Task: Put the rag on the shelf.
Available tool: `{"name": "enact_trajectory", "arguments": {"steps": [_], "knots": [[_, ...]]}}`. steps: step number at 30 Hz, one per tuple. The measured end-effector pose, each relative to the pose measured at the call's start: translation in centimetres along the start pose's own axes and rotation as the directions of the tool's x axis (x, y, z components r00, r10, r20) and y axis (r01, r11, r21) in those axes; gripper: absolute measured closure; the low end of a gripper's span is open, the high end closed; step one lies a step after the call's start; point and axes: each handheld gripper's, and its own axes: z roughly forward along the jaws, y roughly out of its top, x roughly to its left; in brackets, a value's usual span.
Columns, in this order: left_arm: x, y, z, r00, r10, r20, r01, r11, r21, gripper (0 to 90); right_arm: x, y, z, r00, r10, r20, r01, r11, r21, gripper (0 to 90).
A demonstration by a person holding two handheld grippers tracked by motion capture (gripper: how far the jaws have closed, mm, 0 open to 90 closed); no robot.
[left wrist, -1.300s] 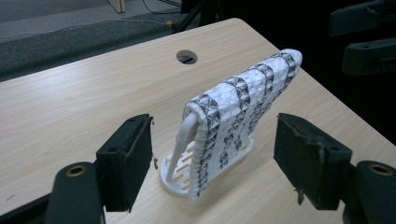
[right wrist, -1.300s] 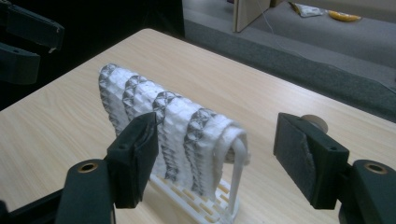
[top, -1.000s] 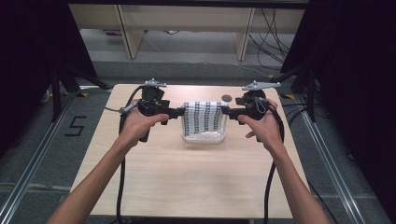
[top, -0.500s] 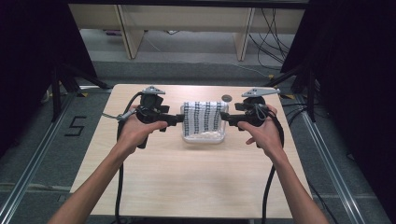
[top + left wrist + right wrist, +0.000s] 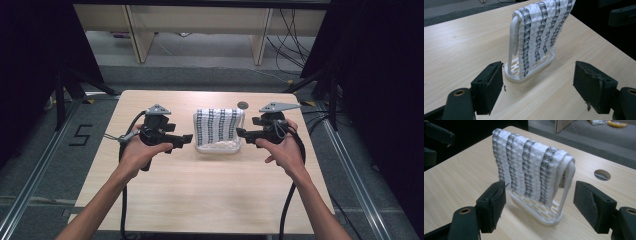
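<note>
one pale wood table (image 5: 210,195), round hole (image 5: 243,105), grey floor (image 5: 40,165).

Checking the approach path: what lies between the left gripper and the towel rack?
Bare tabletop only, in the left gripper view, between the open left gripper and the towel rack.

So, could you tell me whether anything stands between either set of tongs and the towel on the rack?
Nothing visible does. The left tongs and right tongs flank the striped towel on its white rack, both open, with bare table between.
</note>
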Motion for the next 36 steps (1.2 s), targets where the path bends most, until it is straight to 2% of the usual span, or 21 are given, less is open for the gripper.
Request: {"name": "enact_trajectory", "arguments": {"steps": [3,6,7,8,13,14,15,16,17,20,25,26,27,28,29,31,32,33,34,35,36], "knots": [[0.0,-0.3,-0.1,1.0,0.005,-0.002,-0.005,1.0,0.001,23.0,-0.1,-0.1,0.2,0.9997,-0.022,-0.01,0.022,1.0,-0.014,27.2],[-0.1,-1.0,-0.1,0.9999,0.01,0.002,-0.01,0.9999,0.005,22.7,0.2,-0.5,0.1,0.9999,0.001,-0.015,-0.001,1.0,0.005,27.1],[-0.1,-1.0,-0.1,0.9999,0.01,0.002,-0.01,0.9999,0.005,22.7,0.0,-0.6,0.2,0.9994,-0.03,-0.016,0.03,1.0,-0.003,27.1],[-0.1,-1.3,-0.1,0.9999,0.011,0.004,-0.011,0.9999,0.006,22.7,0.3,-0.7,0.1,1.0,0.004,-0.009,-0.004,1.0,0.012,27.1],[-0.3,-2.3,0.0,0.9998,0.017,0.007,-0.017,0.9998,0.01,21.6,0.3,-1.3,0.1,0.9998,-0.005,-0.021,0.006,1.0,0.01,27.1],[-0.4,-2.4,0.1,0.9998,0.02,0.006,-0.02,0.9997,0.011,21.4,0.3,-1.5,0.1,0.9996,-0.02,-0.021,0.02,1.0,0.0,27.0],[-0.4,-2.4,0.1,0.9998,0.02,0.006,-0.02,0.9997,0.011,20.9,0.4,-1.6,0.0,0.9997,-0.004,-0.022,0.004,1.0,0.013,27.0],[-0.5,-2.8,0.1,0.9998,0.016,0.009,-0.017,0.9998,0.009,20.6,0.4,-1.8,0.1,0.9997,-0.011,-0.021,0.011,1.0,-0.005,27.0],[-0.4,-3.0,0.0,0.9995,0.031,0.009,-0.031,0.9993,0.019,20.5,0.4,-1.8,-0.1,0.9997,-0.014,-0.021,0.014,1.0,0.009,27.0],[-0.5,-3.4,0.0,0.9998,0.02,0.007,-0.02,0.9997,0.01,19.9,0.4,-2.2,-0.2,0.9996,-0.019,-0.021,0.019,1.0,0.007,27.0],[-0.6,-4.0,-0.2,0.9996,0.026,0.009,-0.026,0.9997,0.005,19.5,0.6,-2.7,-0.4,0.9994,-0.006,-0.034,0.006,1.0,0.001,27.0],[-0.6,-4.2,-0.3,0.9995,0.032,0.007,-0.032,0.9995,0.003,19.5,0.6,-2.8,-0.5,0.9995,-0.016,-0.027,0.016,1.0,0.007,27.0],[-0.7,-4.3,-0.2,0.9997,0.024,0.007,-0.024,0.9997,-0.002,19.5,0.8,-3.0,-0.5,0.9996,0.003,-0.029,-0.003,1.0,0.004,27.1],[-0.7,-4.5,-0.3,0.9994,0.032,0.009,-0.032,0.9995,0.005,19.5,0.7,-3.1,-0.6,0.9994,-0.005,-0.034,0.006,1.0,0.013,27.0],[-0.7,-4.6,-0.3,0.9994,0.032,0.009,-0.032,0.9995,0.005,19.5,0.5,-3.2,-0.6,0.9991,-0.036,-0.024,0.036,0.999,-0.004,27.0],[-0.8,-5.0,-0.3,0.9995,0.029,0.016,-0.029,0.9996,0.003,19.4,0.7,-3.5,-0.7,0.9995,0.002,-0.031,-0.002,1.0,0.016,26.9],[-0.8,-5.2,-0.3,0.9993,0.034,0.016,-0.034,0.9994,0.009,19.4,0.6,-3.7,-0.6,0.9995,-0.013,-0.03,0.013,1.0,-0.002,26.7],[-0.8,-5.2,-0.3,0.9993,0.034,0.016,-0.034,0.9994,0.009,19.5,0.5,-3.8,-0.8,0.9994,-0.015,-0.031,0.016,1.0,0.012,26.6],[-1.1,-5.6,-0.2,0.9998,0.018,0.011,-0.018,0.9998,-0.005,19.4,0.6,-4.1,-0.7,0.9996,-0.014,-0.023,0.014,1.0,-0.001,26.5],[-1.0,-5.8,-0.3,0.9992,0.038,0.012,-0.038,0.9992,0.009,19.5,0.7,-4.3,-0.8,0.9994,-0.001,-0.034,0.001,1.0,0.01,26.5],[-1.0,-6.0,-0.3,0.9993,0.037,0.009,-0.038,0.9993,0.007,19.4,0.6,-4.5,-0.8,0.9994,-0.02,-0.027,0.02,1.0,0.012,26.5]]}}
